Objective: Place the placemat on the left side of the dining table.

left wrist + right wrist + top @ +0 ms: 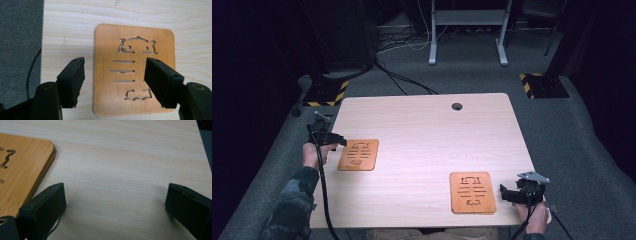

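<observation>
I judge the left bamboo mat [134, 70], flat near the tabletop's [427, 125] left edge beneath my spread left hand-held gripper [113, 75], stiff, light, thin: pinch an edge.

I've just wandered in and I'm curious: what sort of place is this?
Probably a lab or test room: a plain wooden table on grey carpet, hazard-striped stand bases, loose cables, and a person's hand-held left gripper.
</observation>
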`<state>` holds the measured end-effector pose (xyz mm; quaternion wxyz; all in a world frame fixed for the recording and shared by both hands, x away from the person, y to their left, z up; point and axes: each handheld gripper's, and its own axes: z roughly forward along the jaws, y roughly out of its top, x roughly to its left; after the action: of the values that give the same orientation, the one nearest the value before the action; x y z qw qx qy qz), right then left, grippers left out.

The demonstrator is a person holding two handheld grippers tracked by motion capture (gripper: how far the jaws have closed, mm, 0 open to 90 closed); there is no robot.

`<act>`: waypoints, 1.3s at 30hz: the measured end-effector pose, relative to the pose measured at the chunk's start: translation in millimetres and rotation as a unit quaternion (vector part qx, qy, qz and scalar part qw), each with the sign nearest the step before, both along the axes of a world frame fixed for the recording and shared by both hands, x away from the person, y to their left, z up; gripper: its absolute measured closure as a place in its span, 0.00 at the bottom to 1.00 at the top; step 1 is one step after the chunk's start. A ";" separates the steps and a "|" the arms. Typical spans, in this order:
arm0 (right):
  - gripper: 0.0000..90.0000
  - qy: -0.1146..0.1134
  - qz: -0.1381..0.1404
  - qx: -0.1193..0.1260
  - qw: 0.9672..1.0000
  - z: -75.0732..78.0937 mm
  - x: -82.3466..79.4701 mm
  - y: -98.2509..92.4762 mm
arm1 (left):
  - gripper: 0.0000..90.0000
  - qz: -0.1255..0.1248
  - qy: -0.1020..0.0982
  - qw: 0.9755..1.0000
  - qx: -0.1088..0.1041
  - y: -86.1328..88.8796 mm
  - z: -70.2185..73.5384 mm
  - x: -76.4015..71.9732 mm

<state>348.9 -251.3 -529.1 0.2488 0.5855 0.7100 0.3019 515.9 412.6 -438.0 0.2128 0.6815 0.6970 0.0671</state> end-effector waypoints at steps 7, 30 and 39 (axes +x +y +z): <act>0.02 0.001 0.000 0.000 1.000 0.0 0.4 0.0 | 0.24 -0.017 -0.018 1.000 0.002 -7.5 -2.3 -12.4; 0.02 0.001 -0.001 0.000 1.000 0.0 0.2 0.1 | 0.06 -0.096 -0.128 0.986 0.049 -47.8 -0.9 -93.8; 0.02 0.000 0.000 -0.001 1.000 -0.1 0.0 0.0 | 0.05 -0.120 -0.153 0.978 0.078 -62.8 -14.4 -132.1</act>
<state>349.0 -251.4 -529.2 0.2492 0.5854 0.7101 0.3015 383.8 349.9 -452.4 0.2694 0.7562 0.5623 0.1984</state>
